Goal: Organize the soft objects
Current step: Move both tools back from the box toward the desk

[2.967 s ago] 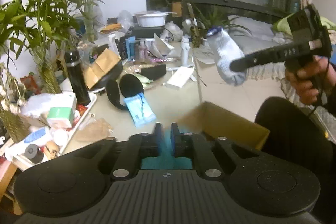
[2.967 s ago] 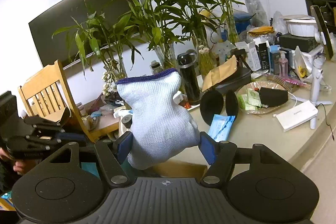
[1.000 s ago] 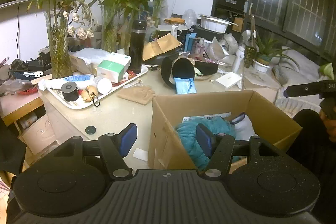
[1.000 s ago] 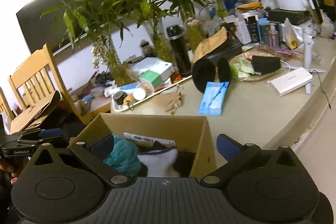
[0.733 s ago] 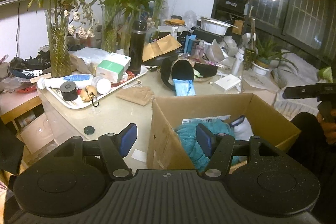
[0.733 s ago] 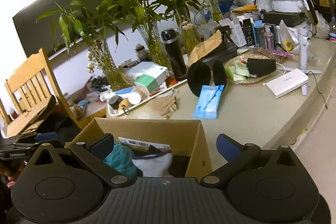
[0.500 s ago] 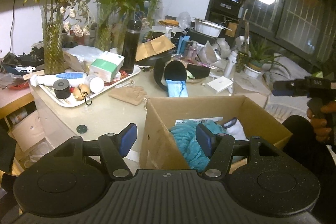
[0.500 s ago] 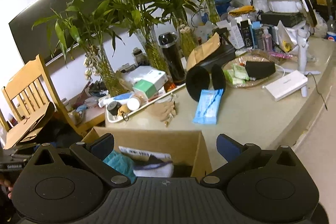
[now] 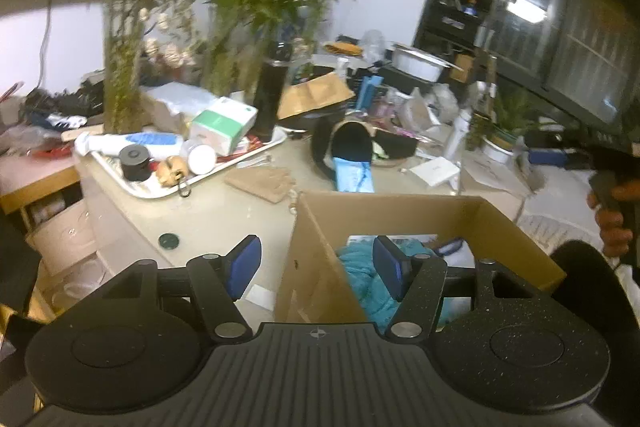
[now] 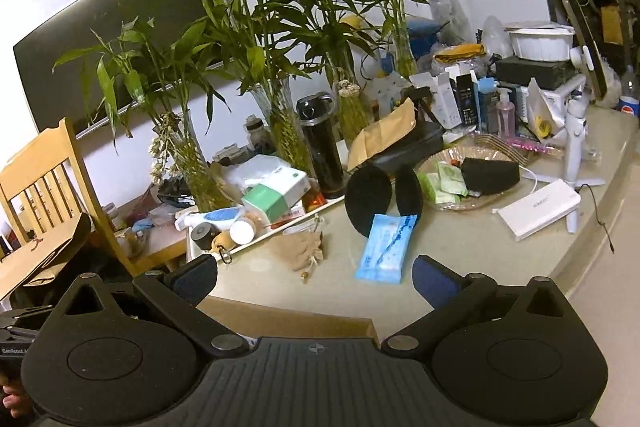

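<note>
Spread wide and holding nothing, our left gripper (image 9: pixel 316 263) straddles the near left wall of the cardboard box (image 9: pixel 500 223), where a teal cloth (image 9: pixel 362 267) lies beside something white. From the right wrist, our right gripper (image 10: pixel 316 277) is equally spread above the box's far rim, with a tan pouch (image 10: pixel 298 251) and blue packet (image 10: pixel 384 247) near the table (image 10: pixel 480 251) edge.

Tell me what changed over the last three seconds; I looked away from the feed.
The right tool let go of the pale sock it held; it now stands open and empty above the cardboard box. The left tool opened, leaving the teal cloth in the box. The table clutter stayed put.
</note>
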Demonstrator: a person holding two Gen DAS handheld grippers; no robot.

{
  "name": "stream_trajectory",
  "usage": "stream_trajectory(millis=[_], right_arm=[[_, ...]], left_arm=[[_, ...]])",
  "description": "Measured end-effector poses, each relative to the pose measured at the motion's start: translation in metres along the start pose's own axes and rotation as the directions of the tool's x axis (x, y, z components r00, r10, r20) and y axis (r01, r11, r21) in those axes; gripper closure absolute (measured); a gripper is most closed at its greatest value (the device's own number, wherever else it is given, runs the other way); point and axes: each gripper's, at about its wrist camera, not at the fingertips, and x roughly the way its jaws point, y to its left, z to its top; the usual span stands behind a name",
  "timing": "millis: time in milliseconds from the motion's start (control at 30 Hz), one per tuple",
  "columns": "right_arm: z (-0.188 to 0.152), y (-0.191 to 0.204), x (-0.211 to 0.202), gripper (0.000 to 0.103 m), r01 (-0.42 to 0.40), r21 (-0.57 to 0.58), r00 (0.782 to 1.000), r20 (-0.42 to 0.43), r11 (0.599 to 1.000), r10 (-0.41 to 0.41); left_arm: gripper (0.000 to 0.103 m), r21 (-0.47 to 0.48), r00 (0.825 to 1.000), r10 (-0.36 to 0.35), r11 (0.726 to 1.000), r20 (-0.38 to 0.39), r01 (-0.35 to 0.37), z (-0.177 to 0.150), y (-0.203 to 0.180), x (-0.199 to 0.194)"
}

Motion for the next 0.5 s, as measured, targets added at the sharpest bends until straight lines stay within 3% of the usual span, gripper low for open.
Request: stream_trajectory(millis=[167, 500], right_arm=[[-0.002, -0.005, 0.007, 0.000, 0.013, 0.002, 1.000, -0.007, 1.000, -0.013], [0.001, -0.016, 0.026, 0.000, 0.035, 0.007, 0.999, -0.014, 0.999, -0.035]], left_arm=[[0.042, -0.038, 1.000, 0.029, 0.999, -0.008, -0.029, 0.014, 0.004, 0.003], [0.042, 0.052, 0.998, 0.052, 0.997, 0.024, -0.053, 0.055, -0.005, 0.034]])
